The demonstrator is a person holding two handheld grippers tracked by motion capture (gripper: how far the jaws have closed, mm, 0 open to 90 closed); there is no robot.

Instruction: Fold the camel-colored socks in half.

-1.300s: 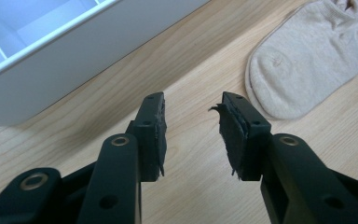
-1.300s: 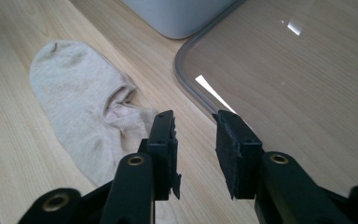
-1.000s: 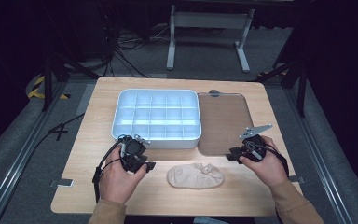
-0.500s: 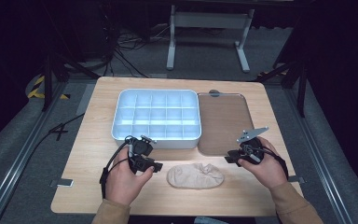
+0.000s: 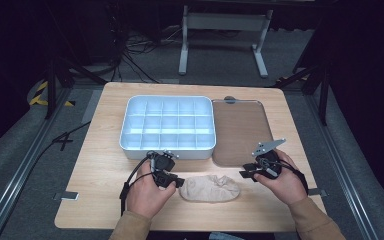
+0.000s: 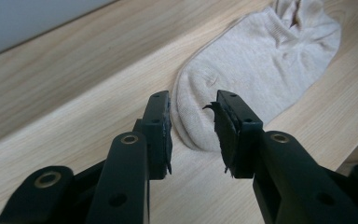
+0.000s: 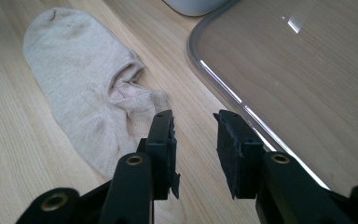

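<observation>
A beige ankle sock lies flat near the table's front edge, between my two hands. My left gripper is low at its left, rounded end. In the left gripper view that end of the sock sits just past the tips of the left gripper; the jaws have just been closing but are open, pads off the cloth. My right gripper hovers by the sock's crumpled cuff end. In its own view the right gripper is open over bare wood; its jaws have just opened slightly.
A white box divided into several compartments stands behind the left hand. A clear flat lid lies to its right, its rim close to the right jaws. The wooden table has free room at the left.
My left hand has moved right and down toward the sock's rounded end. The right hand has stayed where it was, and the sock has not moved.
</observation>
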